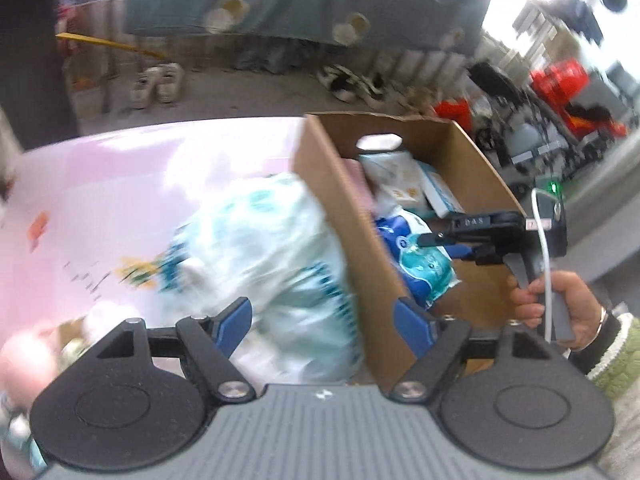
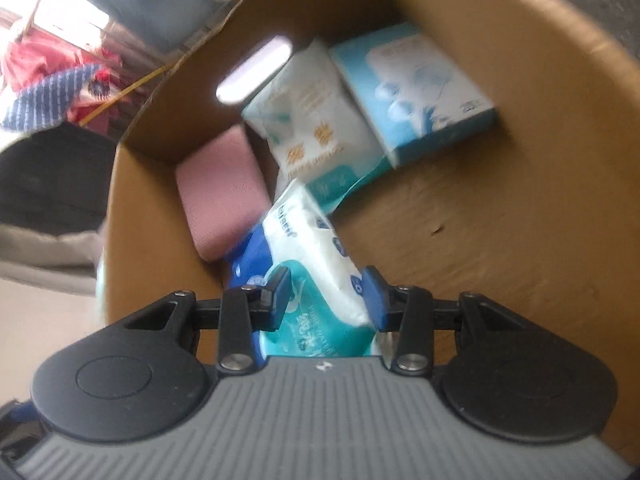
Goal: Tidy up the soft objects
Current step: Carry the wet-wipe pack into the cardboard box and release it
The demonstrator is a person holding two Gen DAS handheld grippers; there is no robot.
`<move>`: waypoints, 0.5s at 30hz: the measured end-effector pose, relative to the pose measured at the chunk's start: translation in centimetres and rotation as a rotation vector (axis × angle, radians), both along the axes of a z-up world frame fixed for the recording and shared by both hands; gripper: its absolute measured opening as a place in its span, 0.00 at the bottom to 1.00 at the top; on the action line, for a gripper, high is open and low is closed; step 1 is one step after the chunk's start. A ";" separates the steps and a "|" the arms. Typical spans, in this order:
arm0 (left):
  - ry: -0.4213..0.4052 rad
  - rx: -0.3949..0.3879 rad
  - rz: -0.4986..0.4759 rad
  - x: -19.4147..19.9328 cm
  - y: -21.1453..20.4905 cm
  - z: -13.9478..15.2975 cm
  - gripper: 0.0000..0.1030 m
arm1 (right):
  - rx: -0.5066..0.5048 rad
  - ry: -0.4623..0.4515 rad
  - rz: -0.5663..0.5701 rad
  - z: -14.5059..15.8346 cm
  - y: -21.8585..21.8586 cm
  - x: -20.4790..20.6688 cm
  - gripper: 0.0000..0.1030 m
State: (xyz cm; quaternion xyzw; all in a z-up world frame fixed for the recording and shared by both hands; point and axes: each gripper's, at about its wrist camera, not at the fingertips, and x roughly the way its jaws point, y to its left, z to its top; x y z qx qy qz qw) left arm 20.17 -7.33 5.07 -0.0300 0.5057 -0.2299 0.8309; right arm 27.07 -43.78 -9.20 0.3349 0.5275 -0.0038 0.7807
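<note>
A brown cardboard box stands on a pink table. My right gripper is inside the box, its blue pads on either side of a blue, white and teal wipes pack; it also shows in the left wrist view. The box holds a pink sponge, a white tissue pack and a light blue carton. My left gripper is open, with a blurred white and blue plastic pack between and beyond its pads, outside the box's left wall.
Blurred small items lie at the table's near left corner. Beyond the table are shoes on the floor, a grey spotted cloth and red equipment at the right.
</note>
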 end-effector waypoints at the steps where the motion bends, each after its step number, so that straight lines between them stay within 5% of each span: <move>1: -0.004 -0.007 0.016 -0.6 1.1 0.1 0.77 | 0.004 -0.002 0.007 -0.1 0.5 0.1 0.37; 15: -0.046 -0.103 0.220 -9.5 11.7 -3.9 0.77 | 0.026 -0.005 -0.016 0.2 4.2 0.3 0.41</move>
